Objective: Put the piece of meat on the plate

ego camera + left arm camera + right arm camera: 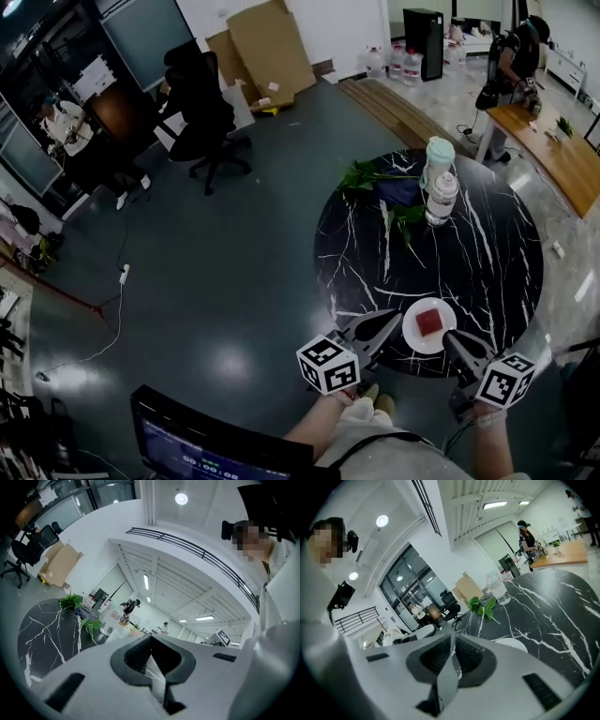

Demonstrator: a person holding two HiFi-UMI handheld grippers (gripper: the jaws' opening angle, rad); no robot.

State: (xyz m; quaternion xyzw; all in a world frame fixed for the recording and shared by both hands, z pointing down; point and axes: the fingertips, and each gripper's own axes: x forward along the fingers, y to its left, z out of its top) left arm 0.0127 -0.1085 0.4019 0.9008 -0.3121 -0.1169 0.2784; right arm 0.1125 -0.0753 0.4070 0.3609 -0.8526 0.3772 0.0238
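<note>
A red piece of meat point(429, 322) lies on a small white plate point(414, 339) near the front edge of the round black marble table point(487, 272). My left gripper point(397, 317) points at the plate's left rim, jaws together with nothing in them. My right gripper point(449, 337) sits at the plate's right rim, also shut and holding nothing. In the left gripper view the jaws point(151, 639) meet over the table point(44, 630). The right gripper view shows closed jaws point(452, 637) and part of the plate point(512, 644) beyond them; the meat is hidden there.
At the table's far side stand a clear bottle point(442, 198) and a mint-lidded jar point(438, 157), beside green leaves point(373, 175) and a dark cloth point(399, 192). A black office chair point(202, 117) is on the floor to the left. A wooden desk point(553, 155) and a person point(514, 58) are at the right rear.
</note>
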